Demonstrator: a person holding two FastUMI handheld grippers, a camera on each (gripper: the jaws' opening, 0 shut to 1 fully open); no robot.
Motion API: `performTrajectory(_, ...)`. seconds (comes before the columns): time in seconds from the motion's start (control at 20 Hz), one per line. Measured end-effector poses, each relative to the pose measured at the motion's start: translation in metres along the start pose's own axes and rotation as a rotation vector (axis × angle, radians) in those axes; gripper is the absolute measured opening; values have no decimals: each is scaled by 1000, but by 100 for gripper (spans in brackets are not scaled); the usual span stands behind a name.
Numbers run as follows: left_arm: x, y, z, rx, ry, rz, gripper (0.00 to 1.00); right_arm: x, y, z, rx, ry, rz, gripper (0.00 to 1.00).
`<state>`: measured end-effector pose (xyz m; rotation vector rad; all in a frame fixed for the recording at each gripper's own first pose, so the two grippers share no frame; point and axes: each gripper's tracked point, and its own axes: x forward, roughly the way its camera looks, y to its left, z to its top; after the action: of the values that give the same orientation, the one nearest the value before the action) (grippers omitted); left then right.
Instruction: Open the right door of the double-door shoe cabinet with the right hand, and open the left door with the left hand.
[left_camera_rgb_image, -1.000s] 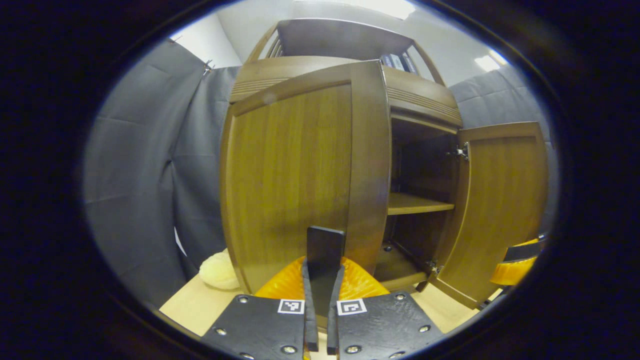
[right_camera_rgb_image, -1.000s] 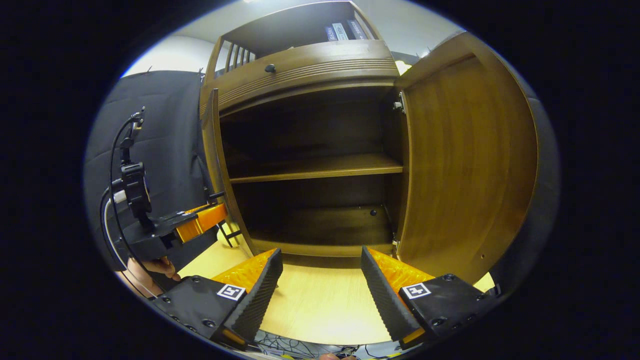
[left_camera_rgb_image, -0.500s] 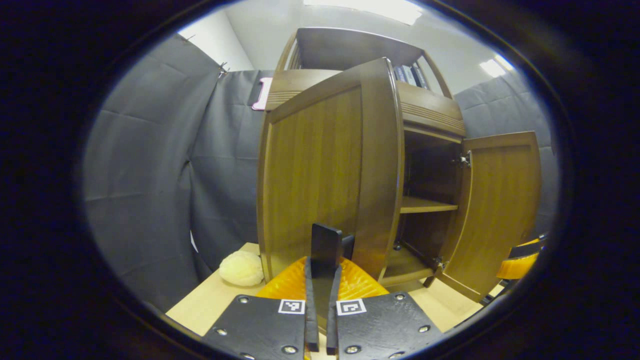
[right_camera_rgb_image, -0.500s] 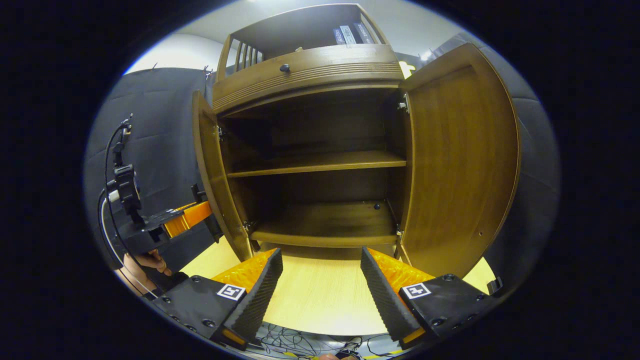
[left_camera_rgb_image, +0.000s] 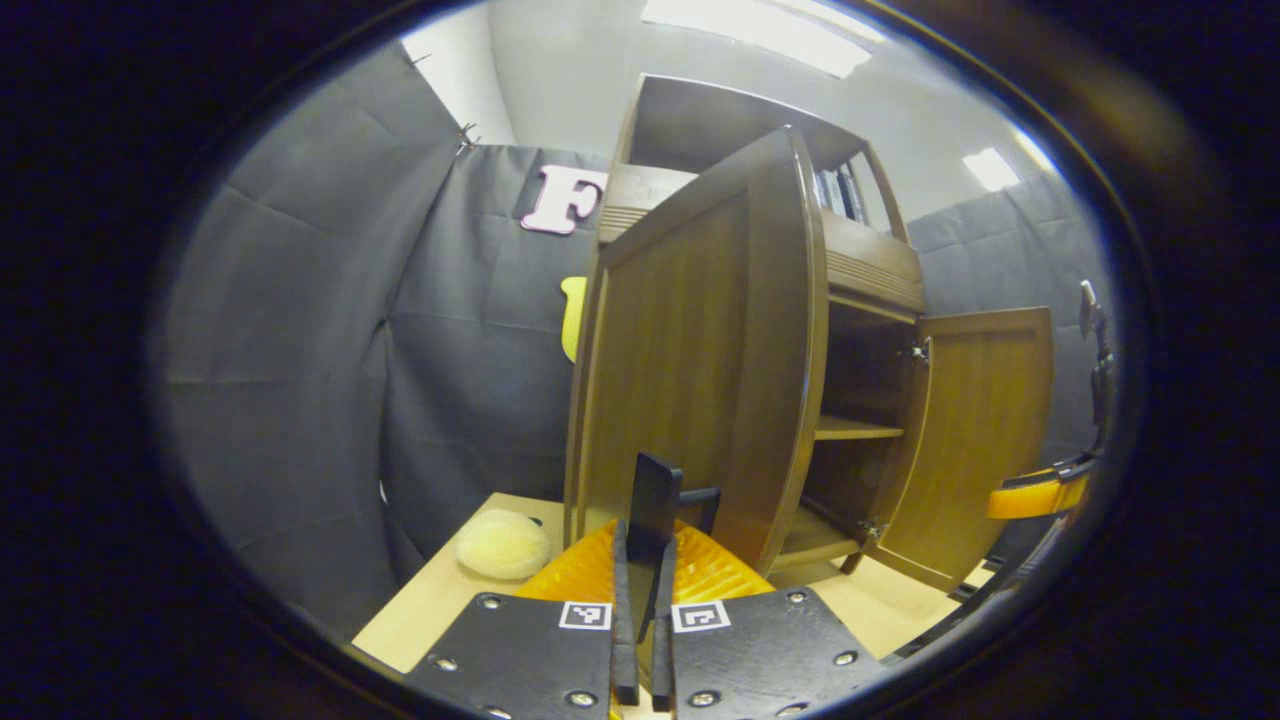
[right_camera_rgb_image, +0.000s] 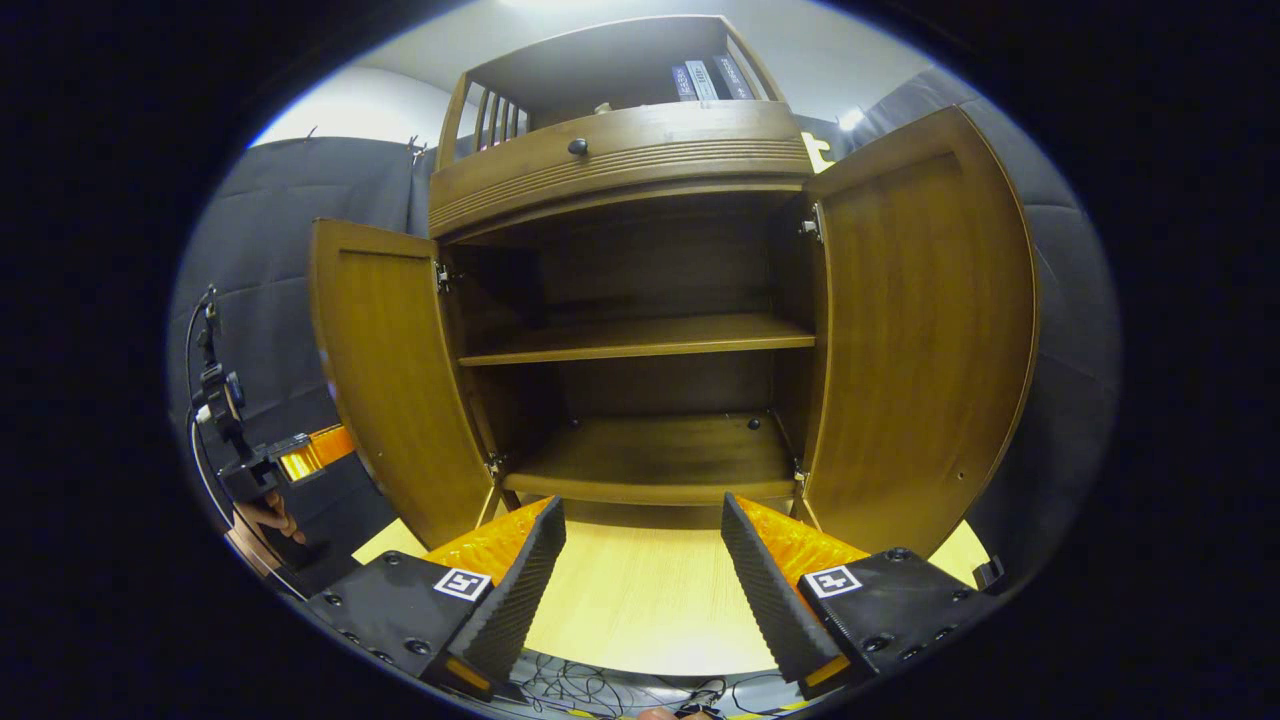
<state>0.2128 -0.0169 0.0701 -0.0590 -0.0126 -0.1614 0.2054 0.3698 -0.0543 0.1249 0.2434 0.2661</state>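
Observation:
The brown wooden shoe cabinet (right_camera_rgb_image: 620, 165) stands with both doors swung out. In the left gripper view, my left gripper (left_camera_rgb_image: 640, 535) is shut on the black handle (left_camera_rgb_image: 655, 490) on the outer face of the left door (left_camera_rgb_image: 690, 370). The right door (left_camera_rgb_image: 985, 440) stands open beyond it. In the right gripper view, my right gripper (right_camera_rgb_image: 640, 535) hangs open over the table, in front of the cabinet's mouth and touching nothing. The left door (right_camera_rgb_image: 385, 370) and right door (right_camera_rgb_image: 920, 340) flank the bare shelf (right_camera_rgb_image: 640, 340). The left gripper (right_camera_rgb_image: 290, 465) sits behind the left door, held by a hand (right_camera_rgb_image: 265, 520).
A pale fluffy lump (left_camera_rgb_image: 503, 545) lies on the light wooden table (right_camera_rgb_image: 640, 610) left of the cabinet. The top drawer has a dark knob (right_camera_rgb_image: 577, 147), and books (right_camera_rgb_image: 705, 80) stand above it. Cables (right_camera_rgb_image: 620, 690) lie at the table's front edge.
The left door has swung from nearly edge-on to wide open, with the left gripper moving leftward holding its handle. The right gripper has drawn back a little and stays open.

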Motion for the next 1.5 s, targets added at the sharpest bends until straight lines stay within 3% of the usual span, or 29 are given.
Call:
performTrajectory(0.15,-2,2,3,-39,-16,-44,9,-1,1,3,-30,4,-8,98)
performTrajectory(0.45,-4,6,0,12,-21,-112,7,-10,-9,18,-66,4,-62,98)
performTrajectory(0.55,-5,14,-1,37,-8,-86,7,-14,-19,25,-64,-6,-91,98)
performTrajectory(0.75,-14,22,6,-10,-36,-26,6,-24,-48,45,-77,-48,-157,98)
performTrajectory(0.85,-19,28,16,-16,-50,46,6,-27,-63,52,-91,-63,-180,98)
performTrajectory(0.9,-22,30,23,-24,-72,76,5,-29,-69,55,-89,-68,-189,92)
performTrajectory(1.15,-28,38,39,17,-123,208,7,-36,-89,66,-71,-96,-175,93)
performTrajectory(1.4,-59,-8,71,50,-165,320,96,-54,-126,68,-115,-127,-155,97)
performTrajectory(1.5,-66,-52,65,42,-148,326,96,-62,-126,68,-115,-135,-101,96)
